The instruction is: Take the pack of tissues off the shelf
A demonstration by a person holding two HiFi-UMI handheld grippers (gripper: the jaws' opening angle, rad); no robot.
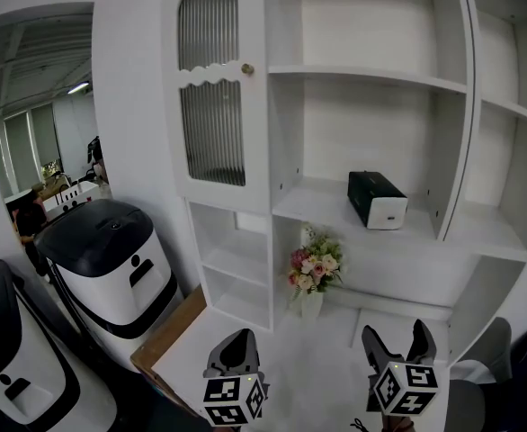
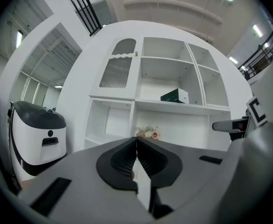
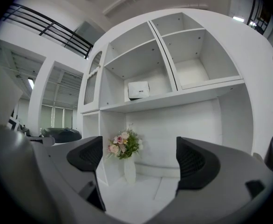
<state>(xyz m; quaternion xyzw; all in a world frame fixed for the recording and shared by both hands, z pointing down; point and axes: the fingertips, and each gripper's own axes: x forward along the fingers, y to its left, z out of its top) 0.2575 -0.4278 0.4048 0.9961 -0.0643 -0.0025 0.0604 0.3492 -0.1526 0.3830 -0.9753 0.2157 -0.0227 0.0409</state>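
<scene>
The pack of tissues (image 1: 377, 200), a dark box with a white end, lies on the middle shelf (image 1: 335, 214) of the white cabinet. The left gripper view shows the pack of tissues (image 2: 175, 96) small and far off; the right gripper view shows its white end (image 3: 138, 89). Both grippers hang low in the head view, well below and in front of the shelf. My left gripper (image 1: 237, 350) has its jaws pressed together with nothing between them. My right gripper (image 1: 397, 340) stands wide open and empty.
A vase of pink and white flowers (image 1: 314, 274) stands on the white counter (image 1: 281, 367) below the shelf. A glass-fronted cabinet door (image 1: 213, 88) is at upper left. A white and black machine (image 1: 111, 259) stands on the floor to the left.
</scene>
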